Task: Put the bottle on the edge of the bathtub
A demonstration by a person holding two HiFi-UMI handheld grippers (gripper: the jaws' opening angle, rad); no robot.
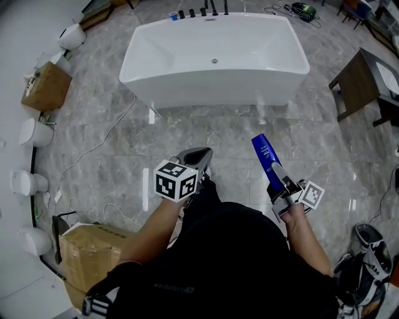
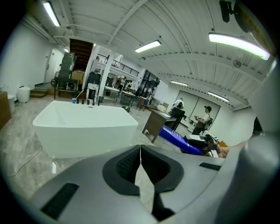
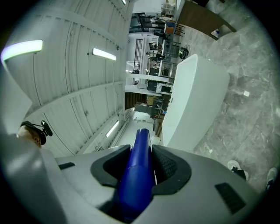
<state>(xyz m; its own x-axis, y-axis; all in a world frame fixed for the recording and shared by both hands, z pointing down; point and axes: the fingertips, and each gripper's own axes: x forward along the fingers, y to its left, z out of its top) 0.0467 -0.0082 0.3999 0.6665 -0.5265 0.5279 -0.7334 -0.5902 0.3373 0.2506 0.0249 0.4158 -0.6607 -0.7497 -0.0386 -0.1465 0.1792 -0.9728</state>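
Note:
A blue bottle (image 1: 265,159) sticks out forward and upward from my right gripper (image 1: 278,180), which is shut on its lower part. In the right gripper view the blue bottle (image 3: 138,175) fills the gap between the jaws, both pads against it, and my right gripper (image 3: 142,151) points toward the white bathtub (image 3: 192,100). The bathtub (image 1: 212,73) stands on the grey marble floor ahead, well apart from both grippers. My left gripper (image 1: 196,159) is shut with nothing in it. In its own view the left gripper (image 2: 140,151) shows its pads touching at the tips, with the bathtub (image 2: 85,127) and the bottle (image 2: 177,139) beyond.
Faucet fittings (image 1: 199,12) line the tub's far rim. A brown table (image 1: 361,81) stands at the right. Cardboard boxes (image 1: 47,87) (image 1: 93,252) and white toilets (image 1: 34,133) line the left wall. A cable (image 1: 100,143) runs over the floor. A person (image 2: 203,118) stands far back.

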